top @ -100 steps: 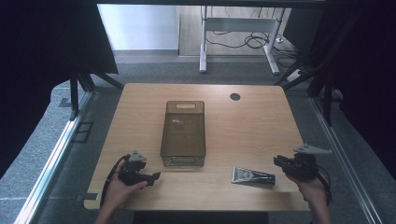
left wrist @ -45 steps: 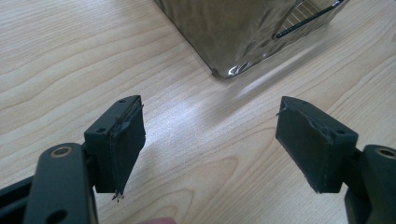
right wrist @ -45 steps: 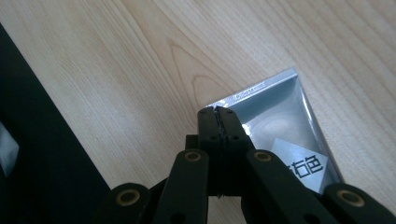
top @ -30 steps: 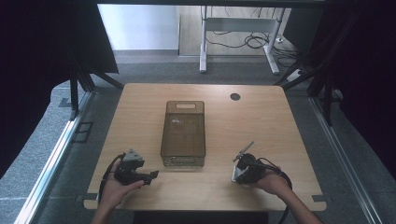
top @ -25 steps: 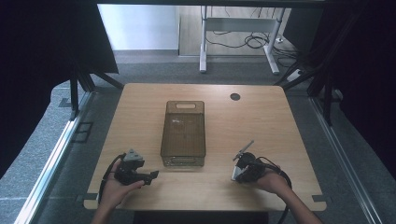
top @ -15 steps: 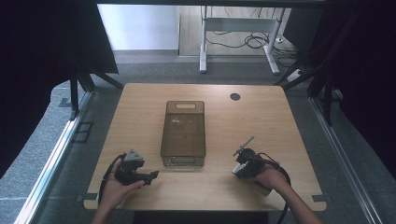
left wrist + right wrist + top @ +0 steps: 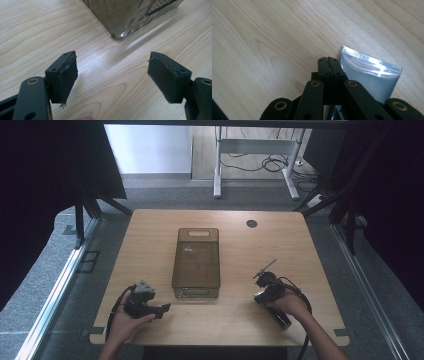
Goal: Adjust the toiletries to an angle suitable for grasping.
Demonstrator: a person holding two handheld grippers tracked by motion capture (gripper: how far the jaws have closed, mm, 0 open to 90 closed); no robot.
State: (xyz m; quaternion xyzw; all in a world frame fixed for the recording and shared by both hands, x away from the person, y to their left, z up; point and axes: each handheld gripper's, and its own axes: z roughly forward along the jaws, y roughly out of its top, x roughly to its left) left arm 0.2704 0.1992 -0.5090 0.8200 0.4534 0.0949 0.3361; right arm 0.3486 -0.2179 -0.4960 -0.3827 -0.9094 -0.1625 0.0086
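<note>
Tabletop [image 7: 262, 37], silver tube [image 7: 372, 75] beside right tool [image 7: 328, 60]

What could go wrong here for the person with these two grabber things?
1. The right gripper has its jaws shut, and the silver tube lies beside them rather than clearly between them. Pushing on could slide the tube across the table instead of gripping it.
2. The left gripper sits open close to a corner of the clear bin. A careless move might knock the bin.
</note>
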